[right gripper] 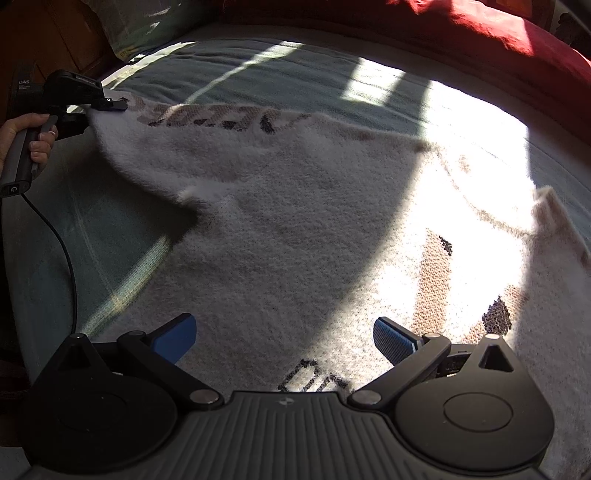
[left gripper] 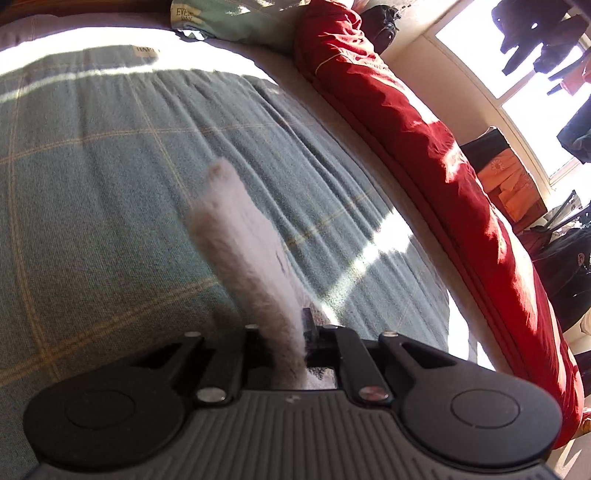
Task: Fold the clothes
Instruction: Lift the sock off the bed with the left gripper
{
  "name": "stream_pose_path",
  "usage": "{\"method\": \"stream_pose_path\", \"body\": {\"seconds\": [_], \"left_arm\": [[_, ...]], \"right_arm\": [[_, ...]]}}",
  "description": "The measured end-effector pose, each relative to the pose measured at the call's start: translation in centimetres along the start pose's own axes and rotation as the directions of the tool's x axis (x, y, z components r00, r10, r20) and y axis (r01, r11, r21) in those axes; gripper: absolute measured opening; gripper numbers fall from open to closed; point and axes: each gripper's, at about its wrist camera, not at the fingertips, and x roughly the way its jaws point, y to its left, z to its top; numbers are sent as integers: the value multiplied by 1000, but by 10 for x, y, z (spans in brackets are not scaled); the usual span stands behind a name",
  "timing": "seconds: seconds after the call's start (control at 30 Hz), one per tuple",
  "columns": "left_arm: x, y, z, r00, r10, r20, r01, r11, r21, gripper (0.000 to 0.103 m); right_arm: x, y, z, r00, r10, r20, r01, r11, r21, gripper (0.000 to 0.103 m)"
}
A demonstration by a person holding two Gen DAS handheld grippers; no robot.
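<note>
A fuzzy white sweater [right gripper: 295, 206] with tan and black knit patterns lies spread over a grey-green checked bedspread [right gripper: 110, 243]. In the left wrist view, my left gripper [left gripper: 295, 343] is shut on a fold of the white sweater [left gripper: 243, 251], which rises in a narrow strip above the bedspread [left gripper: 110, 184]. The right wrist view shows that same left gripper [right gripper: 107, 105] at the far left, pinching the sweater's lifted edge, with a hand [right gripper: 26, 136] on its handle. My right gripper [right gripper: 284, 336] hovers open over the sweater's near part, blue pads [right gripper: 177, 336] wide apart.
A red quilt [left gripper: 424, 147] runs along the bed's far side, with a pillow [left gripper: 229, 18] at the head. Bright sun patches fall across the bed. A window with hanging clothes [left gripper: 535, 37] and stacked items [left gripper: 509, 181] lie beyond. A black cable [right gripper: 62, 243] trails from the left handle.
</note>
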Motion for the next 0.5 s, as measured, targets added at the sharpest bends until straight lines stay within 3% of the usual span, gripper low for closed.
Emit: {"method": "stream_pose_path", "body": {"seconds": [0.5], "left_arm": [[-9, -78, -8, 999, 37, 33, -44, 972, 229, 7]], "right_arm": [[-29, -16, -28, 998, -21, 61, 17, 998, 68, 103]]}}
